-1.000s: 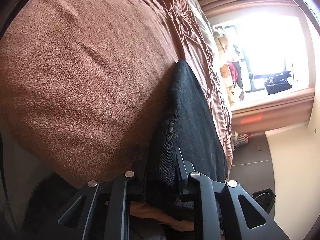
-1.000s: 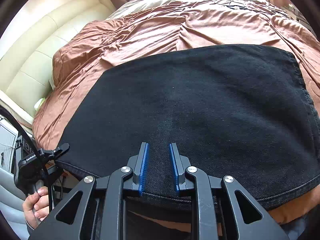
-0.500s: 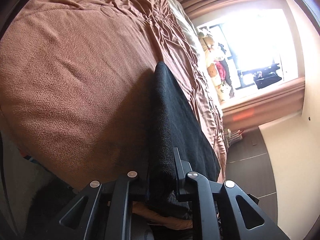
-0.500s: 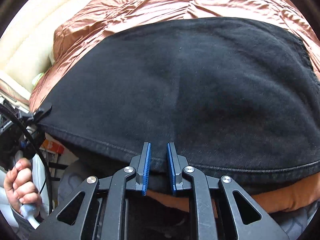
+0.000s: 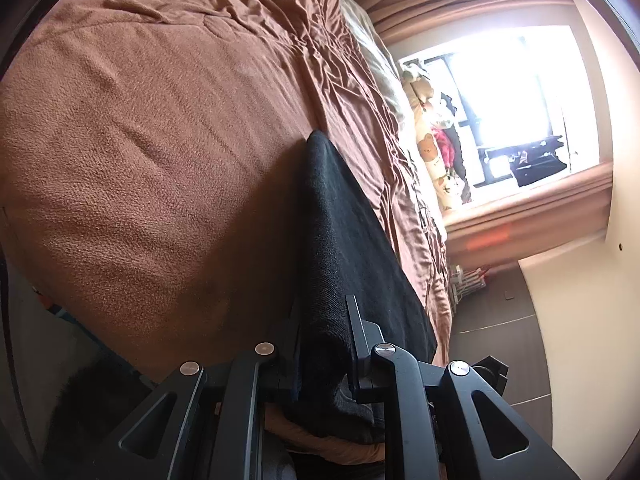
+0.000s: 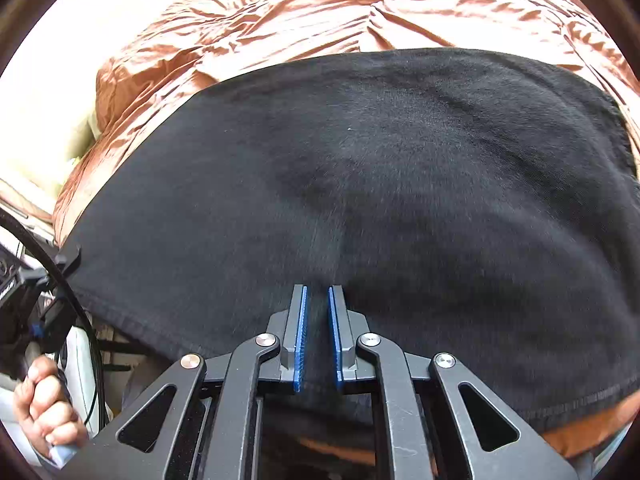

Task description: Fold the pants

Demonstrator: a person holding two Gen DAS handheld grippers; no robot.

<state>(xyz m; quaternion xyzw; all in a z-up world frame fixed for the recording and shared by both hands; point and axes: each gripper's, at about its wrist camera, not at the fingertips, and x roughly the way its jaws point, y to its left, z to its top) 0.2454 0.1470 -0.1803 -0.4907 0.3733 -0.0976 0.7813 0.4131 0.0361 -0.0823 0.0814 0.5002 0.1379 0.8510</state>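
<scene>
Rumpled brown bedding (image 6: 304,12) covers the bed, with a bright window (image 5: 504,92) beyond its far side in the left wrist view. Black pants (image 6: 380,184), already folded into a broad panel, lie spread across the near part of the bed, their stitched hem (image 6: 580,402) hanging just over the near edge. Its jaws having just closed, the right gripper (image 6: 318,332) now pinches the cloth between its blue pads (image 6: 300,332) at the near hem, roughly in the middle. The left gripper (image 5: 322,344) clamps a thick bunch of the same fabric at the panel's left corner, with a hand (image 6: 44,408) on its handle visible at the left of the right wrist view. The main risk, as I judge it, is that the right pinch has caught only the top layer; lifting would then peel the fold open rather than carry it. Uneven lifting between the two grips could skew the hem line, and dragging the dense cloth may wrinkle the loose bedding underneath and pull the fold crooked.
</scene>
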